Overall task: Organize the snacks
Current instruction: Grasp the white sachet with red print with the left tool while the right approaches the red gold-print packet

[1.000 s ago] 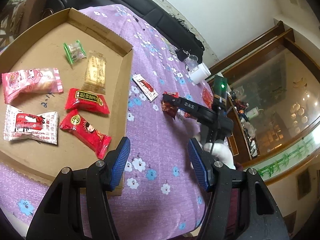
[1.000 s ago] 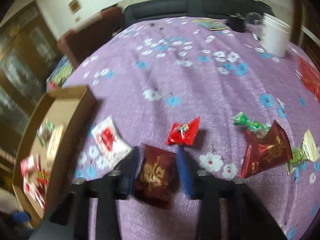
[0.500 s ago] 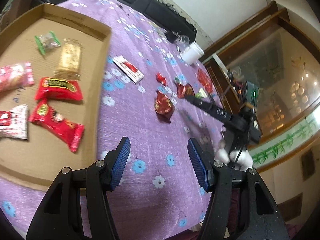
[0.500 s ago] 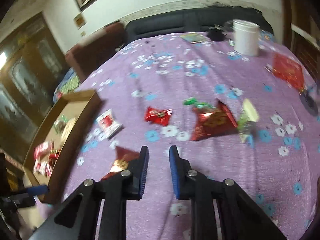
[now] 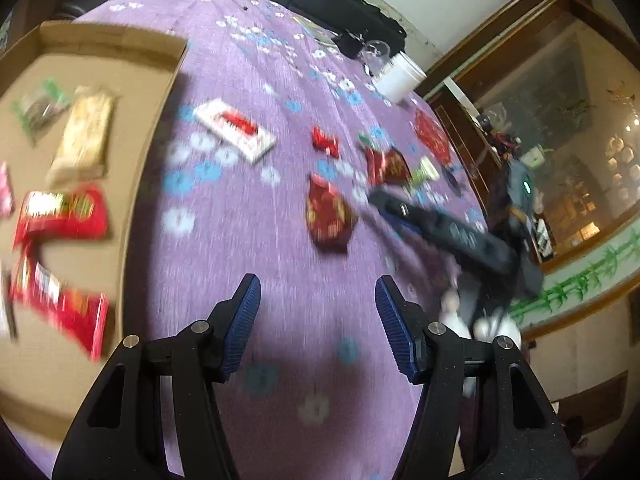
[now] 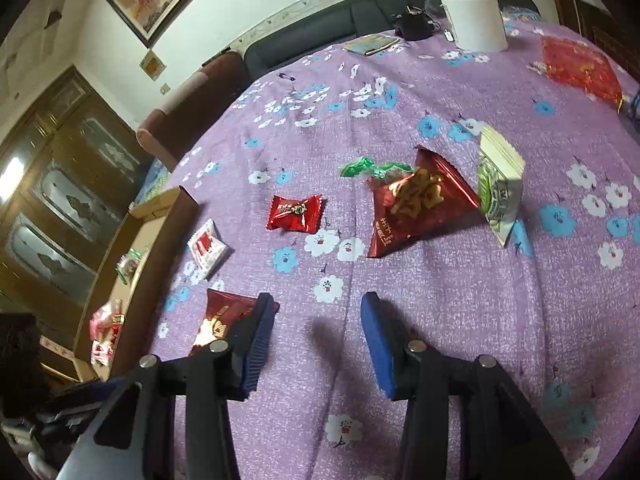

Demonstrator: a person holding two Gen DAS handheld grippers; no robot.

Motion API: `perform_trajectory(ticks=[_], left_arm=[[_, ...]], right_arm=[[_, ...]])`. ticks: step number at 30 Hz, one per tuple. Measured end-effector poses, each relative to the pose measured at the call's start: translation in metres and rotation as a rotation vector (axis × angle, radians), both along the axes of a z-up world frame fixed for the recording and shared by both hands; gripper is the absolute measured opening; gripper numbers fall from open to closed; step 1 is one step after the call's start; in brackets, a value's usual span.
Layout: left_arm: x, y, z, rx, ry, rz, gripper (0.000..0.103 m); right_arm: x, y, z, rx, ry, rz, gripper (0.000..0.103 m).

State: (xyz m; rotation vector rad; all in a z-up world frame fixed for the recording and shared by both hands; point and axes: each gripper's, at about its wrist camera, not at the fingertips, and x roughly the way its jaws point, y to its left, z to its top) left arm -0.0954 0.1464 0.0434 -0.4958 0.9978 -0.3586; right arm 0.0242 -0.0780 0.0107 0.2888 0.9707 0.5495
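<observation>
Both tools are empty and spread wide: the left gripper (image 5: 318, 320) at the bottom centre of its view hangs over bare purple floral tablecloth (image 5: 280, 80), and the right gripper (image 6: 316, 340) likewise has only cloth between its ribbed blue pads (image 6: 260, 340). A dark red foil packet (image 6: 220, 320) lies flat just to the left of the right tool's left finger, outside the gap and partly hidden by it; whether it touches the finger is unclear. The shallow brown cardboard tray (image 5: 156, 128) fills the left of the left wrist view and already holds several wrapped snacks, so it looks like the collecting place, and the loose ones probably wait on the cloth for their turn. In the middle of the right wrist view sit a small glossy red candy wrapper (image 6: 295, 213), a larger crinkled dark red foil pouch (image 6: 416, 208) puffed into a pyramid shape, a green twisted wrapper (image 6: 360, 168) at its upper left corner, and a green-and-white serrated sachet (image 6: 500, 184) leaning at its right edge. A flat white-and-red packet (image 6: 206, 248) lies beside the tray's wall. The foil looks slippery and thin, so a pinch at a sealed edge seems safest.
</observation>
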Motion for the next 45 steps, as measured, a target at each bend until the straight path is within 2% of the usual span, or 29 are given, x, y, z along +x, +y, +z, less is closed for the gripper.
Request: perform_trajectory(ticks=[4, 7, 11, 15, 17, 21, 22, 23, 26, 31, 33, 36, 40, 43, 45], left_arm=[[0.05, 0.0, 0.008, 0.04, -0.031, 0.061, 0.06], [0.088, -0.005, 0.0, 0.14, -0.01, 0.083, 0.06], [0.114, -0.007, -0.01, 0.272, -0.012, 0.132, 0.06], [0.126, -0.009, -0.019, 0.309, -0.009, 0.157, 0.06], [0.132, -0.016, -0.023, 0.345, -0.01, 0.148, 0.062], [0.132, -0.042, -0.03, 0.532, -0.059, 0.062, 0.065], [0.132, -0.047, -0.032, 0.558, -0.069, 0.035, 0.065], [0.129, -0.048, -0.032, 0.571, -0.075, 0.022, 0.057], [0.12, -0.045, -0.029, 0.561, -0.068, -0.016, 0.045], [0.098, -0.037, -0.028, 0.531, -0.049, -0.049, 0.041], [0.089, -0.037, -0.027, 0.525, -0.045, -0.063, 0.041], [0.079, -0.035, -0.022, 0.422, -0.039, -0.086, 0.041], [0.076, -0.033, -0.005, 0.337, -0.083, -0.06, 0.042], [0.091, -0.034, -0.005, 0.315, -0.062, -0.035, 0.051], [0.105, -0.034, -0.011, 0.315, -0.049, -0.02, 0.053]], right_arm=[[-0.001, -0.002, 0.0, 0.008, 0.002, -0.01, 0.053], [-0.002, -0.002, 0.0, 0.009, -0.001, -0.015, 0.053], [-0.002, -0.002, 0.0, 0.007, -0.002, -0.019, 0.053], [-0.002, 0.0, 0.001, 0.014, 0.002, -0.014, 0.058], [-0.002, 0.001, 0.001, 0.014, 0.003, -0.011, 0.058], [-0.001, 0.001, 0.001, 0.015, 0.007, -0.011, 0.059], [-0.001, 0.001, 0.001, 0.016, 0.008, -0.011, 0.059], [-0.001, 0.001, 0.001, 0.016, 0.009, -0.011, 0.059], [-0.002, 0.001, 0.001, 0.016, 0.008, -0.011, 0.059], [-0.002, 0.002, 0.001, 0.012, 0.006, -0.01, 0.06], [-0.003, 0.002, 0.001, 0.008, 0.002, -0.007, 0.062], [-0.005, 0.004, 0.002, -0.001, -0.006, -0.001, 0.065], [-0.005, 0.006, 0.002, -0.009, -0.012, 0.007, 0.068], [-0.007, 0.007, 0.002, -0.007, -0.013, 0.008, 0.068], [-0.007, 0.007, 0.002, -0.008, -0.014, 0.009, 0.069]])
